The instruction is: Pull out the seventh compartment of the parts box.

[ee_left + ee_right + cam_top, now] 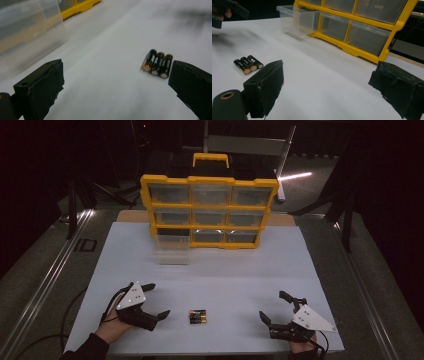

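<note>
Three black and copper batteries (197, 316) lie side by side on the white table sheet (220, 270), between my two grippers. My left gripper (156, 300) stands open just to their left, its jaws wide apart with nothing between them. In the left gripper view the batteries (157, 63) lie right by the right jaw. My right gripper (274, 307) is open too, at the front right, well clear of the batteries (248, 65). A clear plastic drawer (171, 249) stands pulled out in front of the yellow organiser cabinet (209, 210).
The cabinet has a grid of clear drawers and a yellow handle (211, 159) on top. Its bottom left slot is vacant behind the pulled-out drawer (297, 20). The sheet's front edge runs just below both hands. Dark metal frames stand around the table.
</note>
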`<act>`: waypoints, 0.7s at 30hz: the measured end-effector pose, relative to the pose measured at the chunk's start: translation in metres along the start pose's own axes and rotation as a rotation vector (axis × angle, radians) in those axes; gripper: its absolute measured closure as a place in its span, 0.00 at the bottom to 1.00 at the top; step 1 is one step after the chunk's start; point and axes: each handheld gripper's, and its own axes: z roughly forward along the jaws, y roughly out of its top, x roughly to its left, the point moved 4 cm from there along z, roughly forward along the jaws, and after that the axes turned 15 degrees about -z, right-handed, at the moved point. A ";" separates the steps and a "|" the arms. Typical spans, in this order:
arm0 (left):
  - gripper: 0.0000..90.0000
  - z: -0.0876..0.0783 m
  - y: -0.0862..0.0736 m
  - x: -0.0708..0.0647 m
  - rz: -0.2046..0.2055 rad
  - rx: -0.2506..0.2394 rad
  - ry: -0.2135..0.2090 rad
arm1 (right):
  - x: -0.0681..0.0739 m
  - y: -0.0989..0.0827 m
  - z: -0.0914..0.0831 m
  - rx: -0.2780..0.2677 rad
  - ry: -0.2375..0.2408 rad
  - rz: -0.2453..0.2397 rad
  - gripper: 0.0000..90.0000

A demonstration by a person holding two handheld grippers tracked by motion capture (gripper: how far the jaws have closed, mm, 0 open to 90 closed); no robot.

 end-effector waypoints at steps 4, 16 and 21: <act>0.00 -0.005 -0.006 0.004 -0.053 -0.019 0.036 | 0.000 -0.001 0.000 0.002 0.003 0.002 0.10; 0.00 -0.006 -0.016 0.008 -0.088 0.031 0.051 | 0.000 -0.003 -0.001 0.005 0.002 -0.002 0.10; 0.03 -0.008 -0.018 0.008 -0.078 -0.011 -0.075 | 0.000 -0.005 -0.001 0.010 0.002 -0.002 0.10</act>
